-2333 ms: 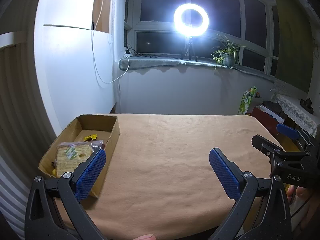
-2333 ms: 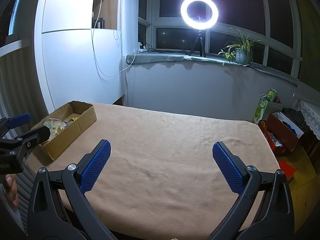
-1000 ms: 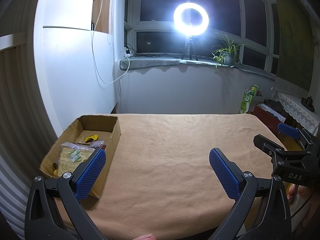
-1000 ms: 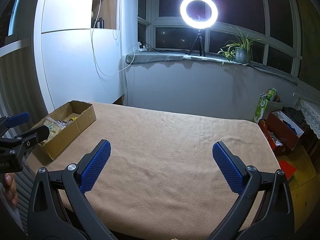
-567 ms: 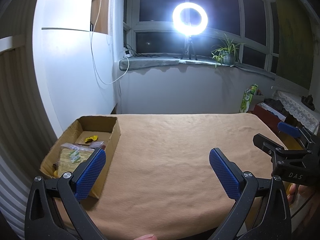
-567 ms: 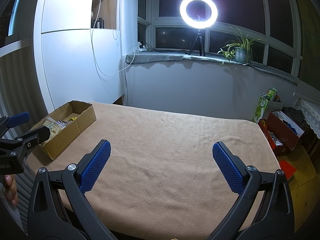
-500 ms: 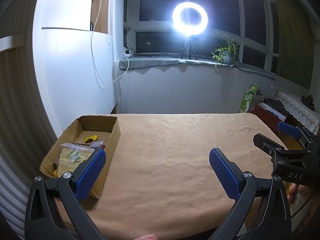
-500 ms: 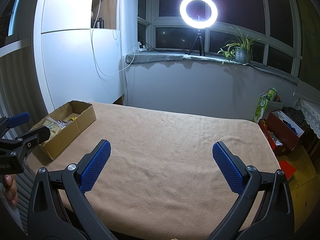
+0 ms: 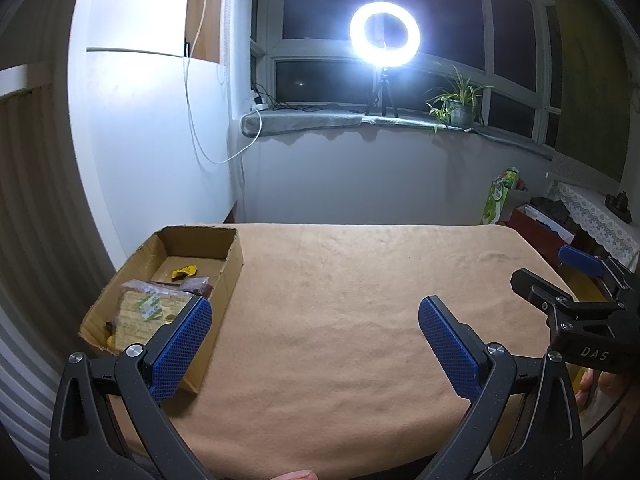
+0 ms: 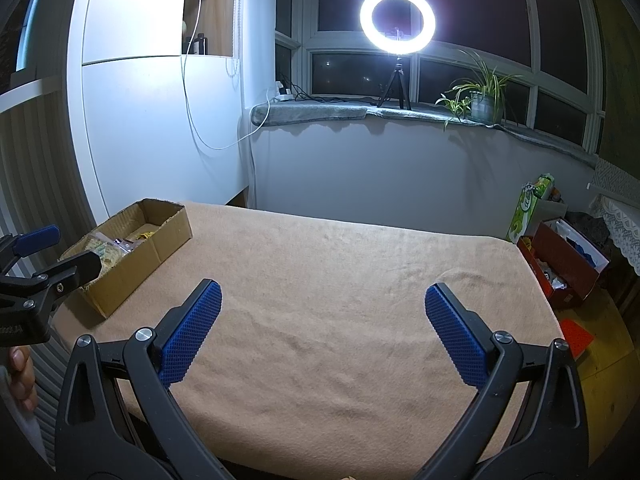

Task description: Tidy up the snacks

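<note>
- Your left gripper (image 9: pixel 314 342) is wide open and holds nothing; it hangs over the near edge of the table (image 9: pixel 360 300).
- Your right gripper (image 10: pixel 322 334) is also wide open and empty, over the near edge, more to the right side.
- The snacks (image 9: pixel 154 308) lie inside the box (image 9: pixel 230 272), which stands at the left edge of the table, by the near-left corner.
- The long axis of the box runs from the near edge toward the far edge, a little tilted.
- In the box you see a big clear packet of biscuits at the near end, a dark packet beside it and a small yellow wrapper (image 9: pixel 184 271) further back.
- From the left gripper the box is just to the left and a little ahead; its left pad (image 9: pixel 180 348) covers the near right corner of the box in the left view.
- The left hand is clearly nearer; the right gripper is well apart from the box.
- The cloth on the table carries no loose snack, so I judge the task is nearly done or done.
- Compared with the earlier frames, almost nothing differs: both grippers stay open in the same place and the box has not moved.
</note>
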